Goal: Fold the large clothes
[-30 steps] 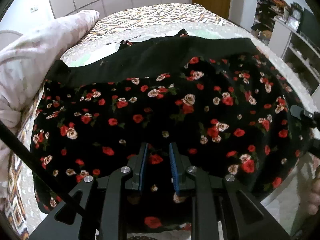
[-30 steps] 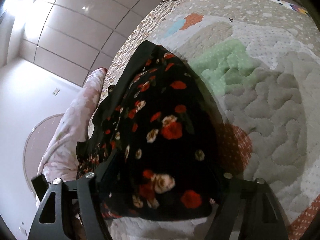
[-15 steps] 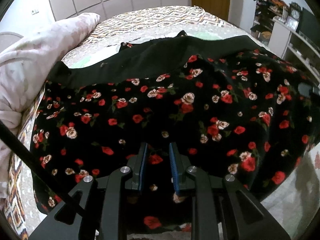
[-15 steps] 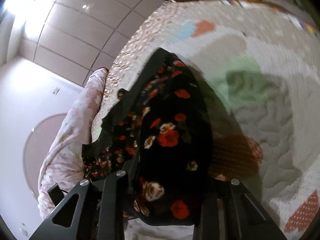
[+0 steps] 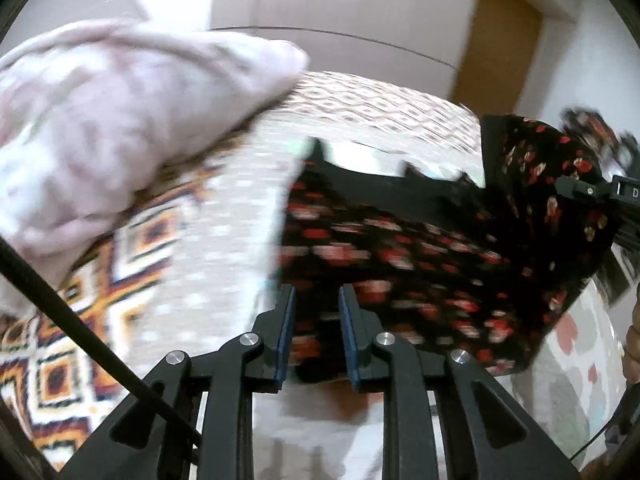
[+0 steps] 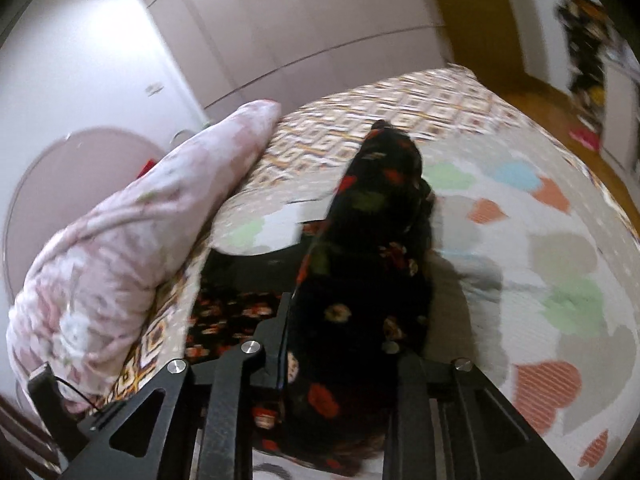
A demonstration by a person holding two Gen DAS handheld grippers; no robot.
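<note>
A black dress with red and cream flowers [image 5: 420,264] hangs lifted between my two grippers over the bed. My left gripper [image 5: 316,300] is shut on its near edge, the cloth pinched between the blue pads. In the left wrist view my right gripper [image 5: 580,190] holds the dress's other end raised at the far right. In the right wrist view the dress [image 6: 380,208] drapes over my right gripper [image 6: 344,332]. Its jaws are closing with the cloth bunched between them, and the right finger is hidden under the cloth. The pictures are blurred by motion.
A bunched pink floral duvet [image 5: 120,120] lies along the left of the bed. Under the dress lies a pale quilt with coloured hearts [image 6: 540,280] over a diamond-patterned bedspread [image 5: 60,340]. A wooden door [image 5: 504,52] and shelves [image 6: 592,60] stand beyond. A person's hand [image 5: 632,344] shows at the right edge.
The dress lay spread flat on the bed; now both grippers have risen and swung left, lifting it. The right jaws have closed from wide apart onto the cloth.
</note>
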